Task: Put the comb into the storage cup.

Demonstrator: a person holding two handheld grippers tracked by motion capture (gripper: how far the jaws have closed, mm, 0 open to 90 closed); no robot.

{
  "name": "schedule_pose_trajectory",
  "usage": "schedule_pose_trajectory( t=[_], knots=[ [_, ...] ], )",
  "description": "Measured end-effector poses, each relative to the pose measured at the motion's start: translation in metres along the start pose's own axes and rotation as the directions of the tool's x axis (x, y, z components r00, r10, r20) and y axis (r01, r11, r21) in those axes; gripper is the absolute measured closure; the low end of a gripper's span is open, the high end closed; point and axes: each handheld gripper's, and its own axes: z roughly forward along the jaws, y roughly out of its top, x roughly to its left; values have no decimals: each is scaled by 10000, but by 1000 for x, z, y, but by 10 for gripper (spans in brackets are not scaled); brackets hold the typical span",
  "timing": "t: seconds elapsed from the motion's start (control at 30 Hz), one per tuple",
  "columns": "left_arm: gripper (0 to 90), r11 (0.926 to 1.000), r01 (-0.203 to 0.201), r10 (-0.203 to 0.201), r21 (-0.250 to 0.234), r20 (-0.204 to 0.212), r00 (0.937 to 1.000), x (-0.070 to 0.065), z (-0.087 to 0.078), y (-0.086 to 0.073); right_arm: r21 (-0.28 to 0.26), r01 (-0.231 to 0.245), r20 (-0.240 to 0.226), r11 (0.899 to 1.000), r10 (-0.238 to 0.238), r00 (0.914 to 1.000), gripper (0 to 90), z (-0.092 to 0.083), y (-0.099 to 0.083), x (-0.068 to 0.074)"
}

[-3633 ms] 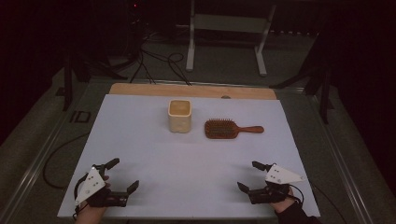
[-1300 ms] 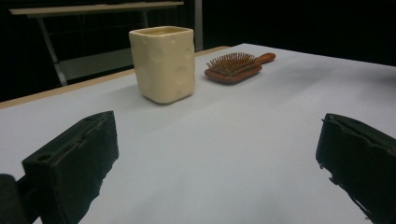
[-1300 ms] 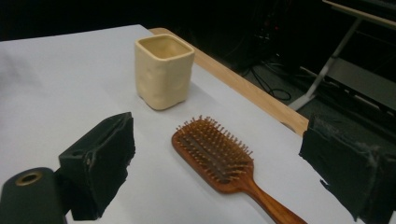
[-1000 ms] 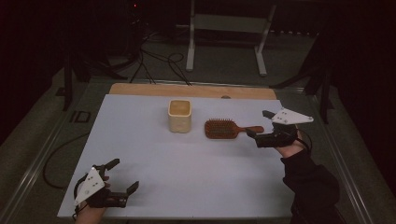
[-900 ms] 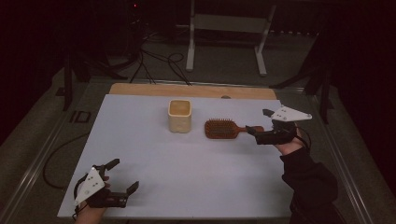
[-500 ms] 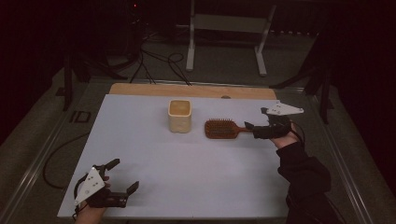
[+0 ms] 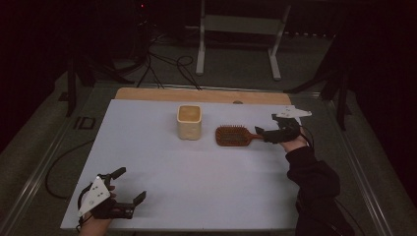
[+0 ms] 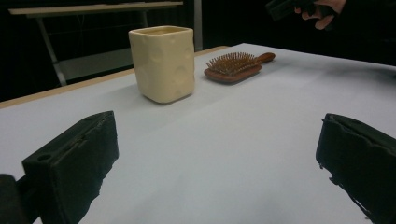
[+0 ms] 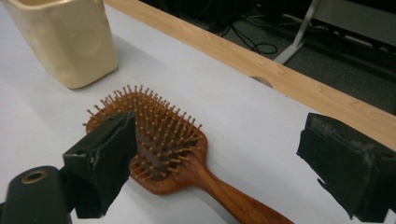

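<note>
A brown wooden hairbrush (image 7: 236, 135) lies bristles up on the white table, its handle toward the right. A cream cup (image 7: 189, 121) stands upright just left of it. My right gripper (image 7: 262, 132) hovers open over the brush handle; in the right gripper view (image 9: 219, 158) its jaws straddle the hairbrush (image 9: 177, 154) where head meets handle, without touching, with the cup (image 9: 65, 39) beyond. My left gripper (image 7: 129, 186) rests open at the table's front left corner; in the left gripper view (image 8: 215, 163) nothing lies between its jaws, and the cup (image 8: 163, 63) and hairbrush (image 8: 236, 66) are far ahead.
A white sheet (image 7: 162, 167) covers the table, with a strip of bare wood (image 7: 196, 96) along its far edge. Beyond the table stand a metal frame (image 7: 238, 39) and loose cables (image 7: 167, 64) on the dark floor.
My right gripper has travelled from the table's front right corner up to the brush and then slid left over its handle. The left gripper has stayed put.
</note>
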Motion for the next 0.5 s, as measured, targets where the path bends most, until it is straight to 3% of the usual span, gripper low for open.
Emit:
schedule_pose_trajectory(
  t=[0.5],
  knots=[
    [0, 10000, 10, -10, -9, 3, 10000, 0, 0, 0, 726, -449, 112, 9963, 442, 9990, 158, 29, -9, -15]
  ],
)
